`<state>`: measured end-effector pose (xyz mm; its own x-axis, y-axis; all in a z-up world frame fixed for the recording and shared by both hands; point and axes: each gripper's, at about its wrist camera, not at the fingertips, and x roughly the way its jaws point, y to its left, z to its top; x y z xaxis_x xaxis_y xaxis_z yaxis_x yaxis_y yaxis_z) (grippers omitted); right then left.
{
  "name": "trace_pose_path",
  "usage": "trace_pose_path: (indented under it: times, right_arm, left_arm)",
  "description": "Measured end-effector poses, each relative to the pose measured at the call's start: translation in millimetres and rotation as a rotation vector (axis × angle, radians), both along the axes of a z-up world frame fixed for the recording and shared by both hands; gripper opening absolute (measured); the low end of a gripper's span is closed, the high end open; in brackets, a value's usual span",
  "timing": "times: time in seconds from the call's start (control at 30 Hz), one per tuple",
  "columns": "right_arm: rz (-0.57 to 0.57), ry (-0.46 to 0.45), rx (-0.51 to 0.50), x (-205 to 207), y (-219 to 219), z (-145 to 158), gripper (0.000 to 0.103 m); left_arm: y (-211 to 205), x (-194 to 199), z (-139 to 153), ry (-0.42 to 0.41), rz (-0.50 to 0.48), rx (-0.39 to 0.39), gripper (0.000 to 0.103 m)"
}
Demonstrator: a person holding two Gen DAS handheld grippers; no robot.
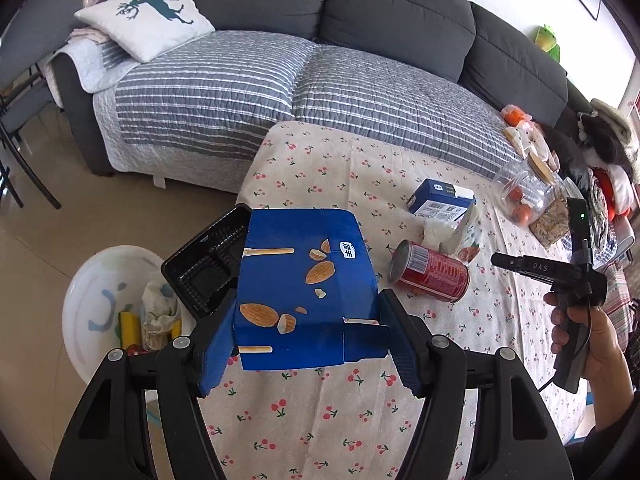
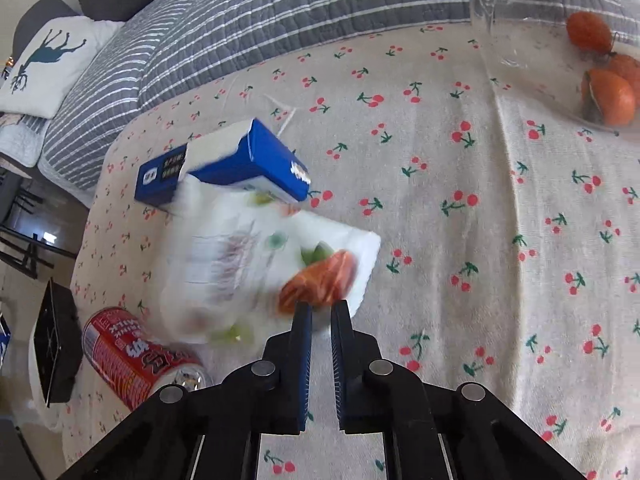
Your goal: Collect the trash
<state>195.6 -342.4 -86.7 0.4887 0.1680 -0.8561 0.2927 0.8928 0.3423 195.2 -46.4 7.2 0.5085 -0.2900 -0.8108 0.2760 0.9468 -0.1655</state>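
Jaws of the left gripper (image 1: pixel 310 332) clamp a blue snack box (image 1: pixel 306 292) printed with almonds, each pad flat against one side of the carton. From the box's far left end a black plastic tray (image 1: pixel 206 262) sticks out, over a white bin (image 1: pixel 120 312) on the floor beside the desk; inside the bin lie crumpled paper and yellow wrappers. Right of the box, on the cherry-print cloth (image 1: pixel 340 412) covering the desk, a red can (image 1: pixel 430 272) lies on its side. Just beyond the can sits a white wrapper (image 1: pixel 460 236), and touching that, a small blue-and-white carton (image 1: pixel 440 200). In the right wrist view, jaws of the right gripper (image 2: pixel 321 312) stand nearly pressed together with a thin gap between the pads, their tips at the near edge of the wrapper (image 2: pixel 264 264), which is blurred; whether they pinch it cannot be told. The carton (image 2: pixel 224 164) lies tilted behind the wrapper, the can (image 2: pixel 136 356) to the near left. Farther right, a clear jar (image 2: pixel 560 40) on its side holds orange fruits (image 2: pixel 608 96). A hand (image 1: pixel 580 340) grips the right tool's handle at the right edge of the left wrist view. Behind the desk runs a grey sofa (image 1: pixel 360 12) under a striped quilt (image 1: pixel 248 92), with a deer-print pillow (image 1: pixel 148 20) at its left end.
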Motion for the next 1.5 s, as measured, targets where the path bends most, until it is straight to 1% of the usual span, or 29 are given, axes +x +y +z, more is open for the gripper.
trace_pose_path:
  times: [0.1,0.13,0.17,0.2,0.23,0.27,0.37,0.47,0.53,0.57,0.6,0.63,0.67,0.7,0.73,0.77,0.8,0.9,1.0,1.03,1.07,1.1,1.23,1.27,1.33,1.37,1.4,1.43,1.5]
  right_arm:
    - [-0.002,-0.011,-0.017,-14.4,-0.7,8.8,0.010]
    - [-0.019,-0.015,-0.016,-18.6,-2.7,12.6,0.013]
    - [-0.042,-0.019,-0.009,-21.9,-5.0,16.1,0.019]
    - [-0.060,-0.026,0.009,-23.9,-6.5,19.0,0.029]
    - [-0.071,-0.038,0.031,-25.4,-7.3,21.9,0.053]
    - [-0.078,-0.051,0.038,-26.0,-6.1,24.4,0.068]
    - [-0.065,-0.070,0.024,-16.6,6.4,27.5,0.074]
    - [-0.045,-0.056,0.029,2.8,20.8,17.9,0.076]
    - [-0.037,-0.039,-0.025,17.1,27.1,8.5,0.076]
    - [-0.038,-0.031,-0.060,22.3,27.8,3.1,0.072]
    - [-0.046,-0.016,-0.091,26.5,27.9,-3.8,0.065]
    - [-0.042,-0.007,-0.091,29.8,27.9,-11.6,0.047]
    - [-0.034,-0.006,-0.082,30.9,29.2,-18.4,0.043]
    - [-0.023,-0.039,-0.117,26.5,31.0,-17.9,0.039]
    - [0.010,-0.039,-0.148,26.2,36.2,-19.3,0.035]
    - [0.037,-0.044,-0.180,24.6,40.1,-18.9,0.032]
    - [0.054,-0.043,-0.179,22.2,40.1,-19.2,0.031]
    - [0.048,-0.035,-0.113,13.3,29.7,-16.1,0.027]
    - [0.031,-0.074,-0.083,-4.1,24.1,-1.2,0.024]
    - [0.033,-0.087,-0.088,-10.1,24.1,5.6,0.020]
    - [0.038,-0.100,-0.092,-16.3,24.3,12.8,0.003]
    - [0.045,-0.104,-0.092,-21.1,25.1,19.5,0.002]
    - [0.065,-0.117,-0.117,-38.7,31.6,41.3,0.002]
    - [0.073,-0.115,-0.125,-41.4,33.8,43.8,0.005]
    - [0.079,-0.109,-0.108,-44.9,36.6,42.5,0.009]
    - [0.080,-0.108,-0.104,-45.7,38.5,40.5,0.029]
    - [0.081,-0.110,-0.104,-44.6,40.9,36.7,0.044]
    - [0.075,-0.115,-0.114,-44.2,43.7,32.9,0.066]
    - [0.070,-0.110,-0.143,-39.2,48.5,23.4,0.068]
  left_arm:
    - [8.3,-3.3,2.2,-0.002,0.014,-0.010,0.071]
    - [10.7,-4.8,3.2,-0.004,0.017,-0.011,0.071]
    - [13.0,-5.7,3.7,-0.006,0.021,-0.012,0.071]
    - [15.4,-6.2,3.8,-0.007,0.023,-0.012,0.071]
    - [17.7,-6.4,3.6,-0.008,0.026,-0.012,0.071]
    - [19.8,-6.3,3.1,-0.008,0.029,-0.010,0.071]
    - [26.7,-3.0,0.3,-0.004,0.040,0.000,0.071]
    - [34.4,1.8,-2.7,0.003,0.057,0.005,0.071]
    - [38.6,4.4,-4.8,0.006,0.069,0.007,0.071]
    - [40.6,5.7,-5.5,0.006,0.074,0.009,0.071]
    - [42.0,6.8,-6.0,0.006,0.078,0.011,0.071]
    - [43.3,7.7,-6.5,0.005,0.082,0.015,0.071]
    - [44.1,8.7,-6.8,0.005,0.087,0.018,0.071]
    - [45.4,9.3,-7.2,0.006,0.093,0.018,0.071]
    - [46.6,9.5,-7.4,0.008,0.097,0.016,0.071]
    - [47.7,9.2,-7.2,0.009,0.100,0.013,0.071]
    - [48.4,8.6,-6.5,0.007,0.100,0.011,0.071]
    - [50.1,3.9,-2.4,-0.009,0.099,0.009,0.071]
    - [53.3,-1.1,2.1,-0.027,0.106,0.006,0.071]
    - [55.4,-3.0,3.1,-0.031,0.109,0.004,0.071]
    - [57.8,-4.4,3.7,-0.034,0.114,0.003,0.071]
    - [60.8,-5.6,4.4,-0.035,0.120,0.001,0.071]
    - [73.0,-11.7,4.5,-0.033,0.143,-0.006,0.071]
    - [75.8,-13.4,4.4,-0.031,0.147,-0.007,0.071]
    - [79.9,-15.9,2.8,-0.027,0.152,-0.004,0.071]
    - [81.5,-16.7,1.8,-0.026,0.154,-0.001,0.071]
    - [82.8,-17.3,0.7,-0.024,0.156,0.002,0.071]
    - [84.5,-17.8,-0.6,-0.021,0.157,0.004,0.071]
    - [87.1,-16.8,-3.5,-0.016,0.162,0.013,0.071]
